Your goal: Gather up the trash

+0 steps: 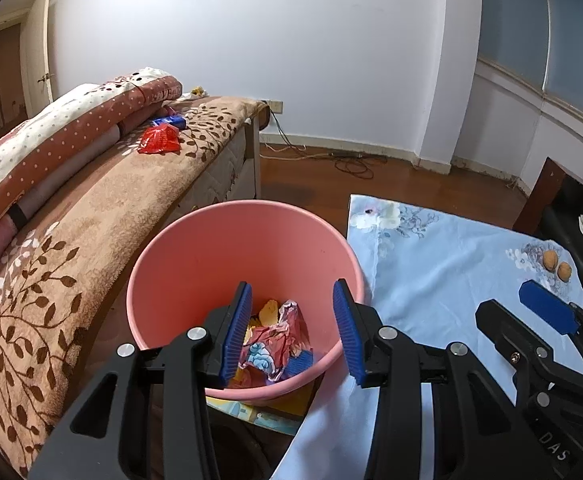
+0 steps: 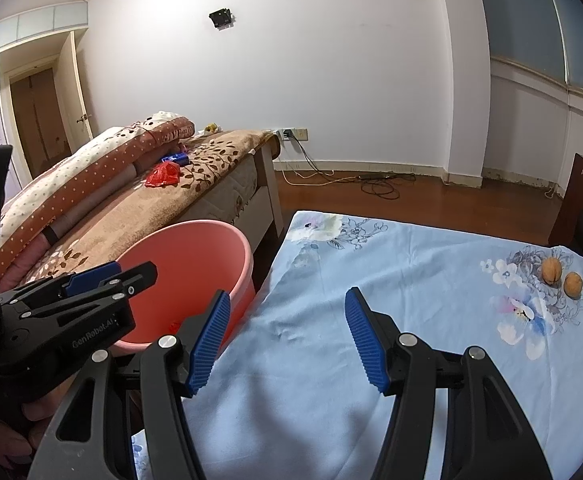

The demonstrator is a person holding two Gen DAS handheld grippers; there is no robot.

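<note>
Crumpled wrappers [image 1: 279, 340] in pink bucket [image 1: 195, 264], below empty, parted left fingers [image 1: 238, 334].

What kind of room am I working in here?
Most likely a bedroom in a home. A bed with a leaf-patterned blanket and a rolled quilt runs along the left, there is a wooden floor, and a pink bin stands beside a table under a floral cloth.

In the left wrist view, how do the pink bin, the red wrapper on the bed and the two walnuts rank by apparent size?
1. Pink bin, by far the largest.
2. Red wrapper.
3. The two walnuts, which look alike and smallest.
The wrapper lies farther from the camera, so its real size against the walnuts is unsure.
</note>
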